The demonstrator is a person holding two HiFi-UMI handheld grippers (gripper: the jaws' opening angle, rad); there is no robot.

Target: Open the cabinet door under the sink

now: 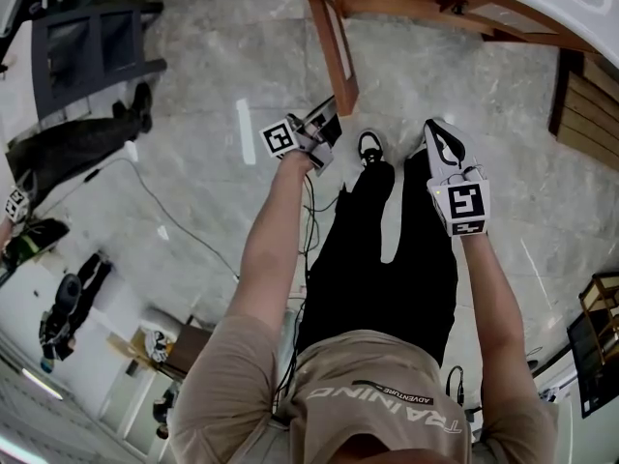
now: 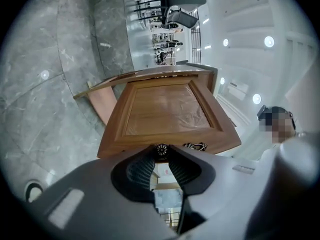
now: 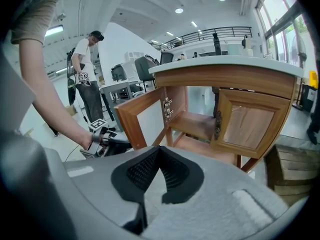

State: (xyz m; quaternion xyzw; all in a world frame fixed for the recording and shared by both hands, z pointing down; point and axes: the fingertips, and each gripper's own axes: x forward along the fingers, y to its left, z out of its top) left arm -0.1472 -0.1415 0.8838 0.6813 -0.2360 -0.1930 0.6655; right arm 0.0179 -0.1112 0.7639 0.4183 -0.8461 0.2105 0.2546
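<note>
The sink cabinet [image 3: 225, 79] is brown wood under a pale counter. Its left door [image 3: 142, 116] is swung out; the right door [image 3: 250, 121] is closed. In the left gripper view the open door [image 2: 165, 109] fills the middle, and my left gripper [image 2: 160, 157] is shut on its small round knob [image 2: 161, 150]. The head view has that left gripper [image 1: 329, 119] at the free edge of the door [image 1: 334, 51]. My right gripper [image 1: 440, 133] hangs apart to the right, shut and holding nothing; in its own view the right gripper [image 3: 159, 150] points at the cabinet's shelf.
Stacked wooden pallets [image 1: 585, 104] stand right of the cabinet. A dark desk frame [image 1: 87, 51] is at the far left, and cables [image 1: 145, 196] trail over the grey stone floor. Another person [image 3: 87, 64] stands at desks behind. My shoe [image 1: 370, 148] is between the grippers.
</note>
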